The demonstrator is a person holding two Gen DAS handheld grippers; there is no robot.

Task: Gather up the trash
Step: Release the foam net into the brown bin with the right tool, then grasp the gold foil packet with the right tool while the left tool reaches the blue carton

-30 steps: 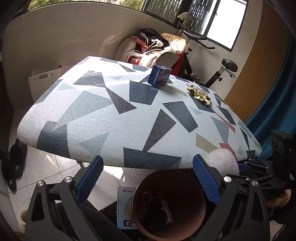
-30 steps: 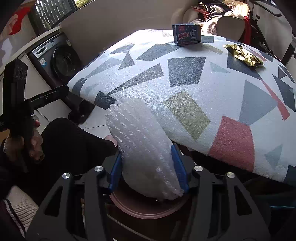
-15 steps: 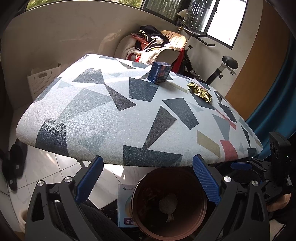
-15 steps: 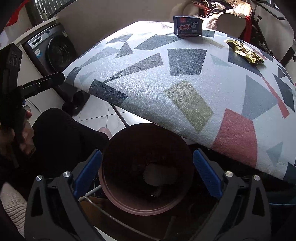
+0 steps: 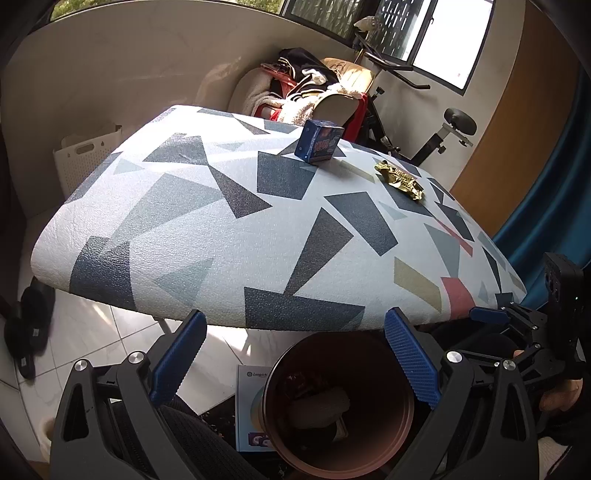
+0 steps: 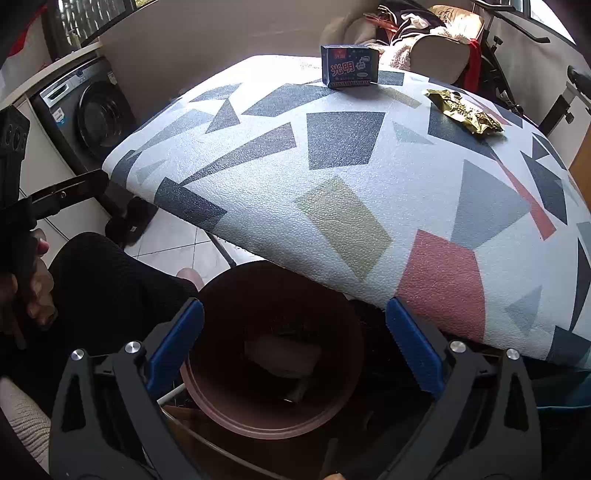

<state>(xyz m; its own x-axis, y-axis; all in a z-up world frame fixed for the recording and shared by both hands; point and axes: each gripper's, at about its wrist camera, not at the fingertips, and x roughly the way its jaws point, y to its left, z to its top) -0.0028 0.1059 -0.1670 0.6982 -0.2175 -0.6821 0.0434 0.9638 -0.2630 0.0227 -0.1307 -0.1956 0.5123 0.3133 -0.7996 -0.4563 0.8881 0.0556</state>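
Beyond me stands a table (image 5: 207,206) under a cloth of grey, navy and pink shapes, on a white tiled floor (image 5: 92,332) patched with sunlight. Against the pale wall (image 5: 140,62) sit a white perforated basket (image 5: 85,155), a chair heaped with clothes (image 5: 306,88) and an exercise bike (image 5: 436,136) below bright barred windows (image 5: 436,33). To my left a dark washing machine (image 6: 88,114) is built in under a counter, and a blue curtain (image 5: 554,192) hangs beside a wooden door (image 5: 517,110)

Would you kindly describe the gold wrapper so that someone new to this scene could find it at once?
Start at the table with the geometric-patterned cover. Near its far edge stands a blue box; the gold wrapper lies flat to the right of it, apart from it. It is crumpled, shiny foil, whereas the box is upright and printed.
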